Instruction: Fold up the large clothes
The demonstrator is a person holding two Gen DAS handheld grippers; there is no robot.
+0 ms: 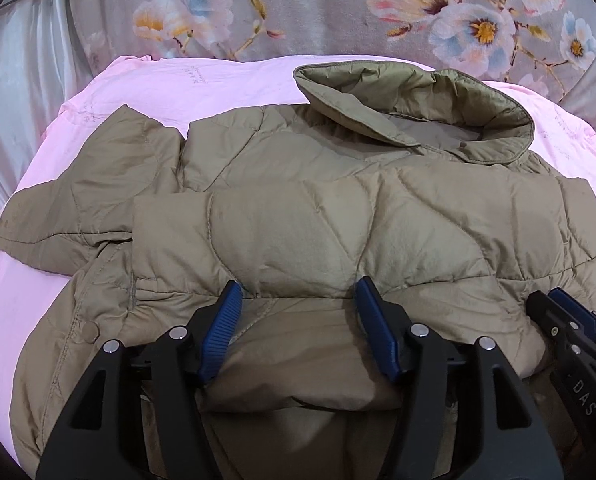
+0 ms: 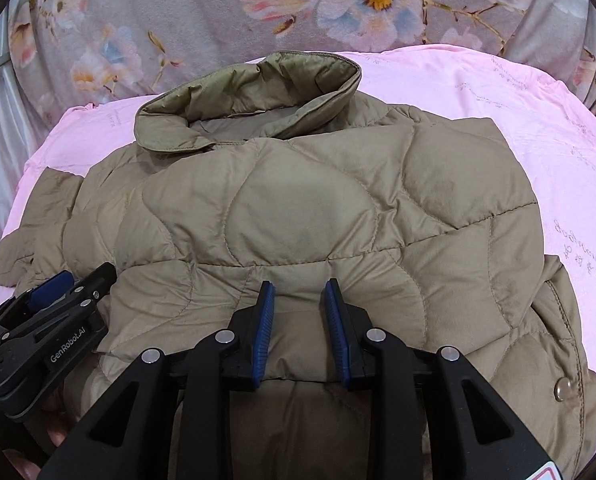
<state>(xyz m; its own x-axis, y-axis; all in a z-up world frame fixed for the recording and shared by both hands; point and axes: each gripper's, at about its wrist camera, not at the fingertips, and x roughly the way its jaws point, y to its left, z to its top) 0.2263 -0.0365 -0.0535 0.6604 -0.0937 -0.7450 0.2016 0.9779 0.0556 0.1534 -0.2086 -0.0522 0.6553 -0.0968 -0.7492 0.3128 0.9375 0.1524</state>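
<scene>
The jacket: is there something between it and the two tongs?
Nothing visible does. The left tongs stand open with both fingers against the folded edge of the khaki quilted jacket. The right tongs are open too, narrower, at the same fold. Only the pink sheet lies around the jacket.

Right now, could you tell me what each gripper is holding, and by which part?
Neither visibly holds anything: left gripper and right gripper are open at the jacket's folded edge.

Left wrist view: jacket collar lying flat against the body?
No. The collar of the jacket stands up in an open ring, lining showing, above the quilted body on the pink sheet.
</scene>
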